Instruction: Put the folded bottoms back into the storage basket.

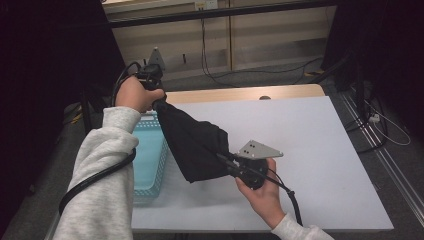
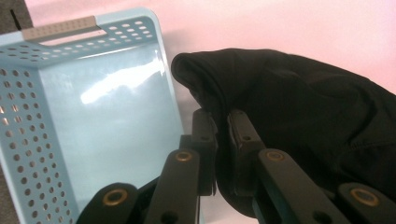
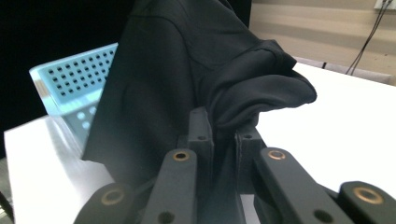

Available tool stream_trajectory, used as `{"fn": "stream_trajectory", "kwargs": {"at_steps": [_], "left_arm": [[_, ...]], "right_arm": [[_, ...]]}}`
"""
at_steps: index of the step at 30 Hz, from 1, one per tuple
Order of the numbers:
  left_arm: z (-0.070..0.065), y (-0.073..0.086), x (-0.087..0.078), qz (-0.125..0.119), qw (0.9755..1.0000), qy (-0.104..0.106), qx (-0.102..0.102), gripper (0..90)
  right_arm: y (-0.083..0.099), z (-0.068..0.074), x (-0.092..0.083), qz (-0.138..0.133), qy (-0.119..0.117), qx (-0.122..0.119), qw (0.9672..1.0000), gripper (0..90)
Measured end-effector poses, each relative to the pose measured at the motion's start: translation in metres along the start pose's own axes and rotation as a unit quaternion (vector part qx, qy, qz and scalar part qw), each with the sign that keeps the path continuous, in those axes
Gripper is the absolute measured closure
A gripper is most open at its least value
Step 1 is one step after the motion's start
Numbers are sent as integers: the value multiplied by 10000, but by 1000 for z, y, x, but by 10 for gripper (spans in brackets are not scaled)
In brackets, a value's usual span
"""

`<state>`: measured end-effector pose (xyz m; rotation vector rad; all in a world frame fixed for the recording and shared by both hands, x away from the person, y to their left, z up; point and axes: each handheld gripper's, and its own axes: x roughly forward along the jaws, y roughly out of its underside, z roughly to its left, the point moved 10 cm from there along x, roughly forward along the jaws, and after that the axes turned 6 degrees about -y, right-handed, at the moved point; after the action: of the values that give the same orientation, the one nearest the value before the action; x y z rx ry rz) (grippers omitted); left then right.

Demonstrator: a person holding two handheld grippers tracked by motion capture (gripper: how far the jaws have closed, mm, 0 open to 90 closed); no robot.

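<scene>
A black cloth (image 1: 195, 142) hangs stretched between my two grippers above the white table (image 1: 310, 145). My left gripper (image 1: 159, 102) is raised at the left, over the light blue basket (image 1: 150, 160), and is shut on one upper corner of the cloth. In the left gripper view its jaws pinch a fold of the cloth (image 2: 299, 126), with the basket (image 2: 107, 116) below. My right gripper (image 1: 223, 157) is lower, near the table's middle, shut on the other end. In the right gripper view the cloth (image 3: 187, 70) bunches over its jaws.
The perforated blue basket (image 3: 70, 79) stands at the table's left edge. Beyond the far edge of the table, cables (image 1: 220, 75) trail across the floor by a pale wall. A dark stand (image 1: 362, 95) with wires is at the right.
</scene>
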<state>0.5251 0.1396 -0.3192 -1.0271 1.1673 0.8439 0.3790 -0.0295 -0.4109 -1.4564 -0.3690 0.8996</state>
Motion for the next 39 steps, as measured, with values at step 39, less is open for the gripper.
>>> {"fn": "stream_trajectory", "kwargs": {"at_steps": [39], "left_arm": [[46, -3, -47, -219, 9991, -205, -308, 833]], "right_arm": [[-43, 35, 27, -242, -393, -210, 9987, 813]]}}
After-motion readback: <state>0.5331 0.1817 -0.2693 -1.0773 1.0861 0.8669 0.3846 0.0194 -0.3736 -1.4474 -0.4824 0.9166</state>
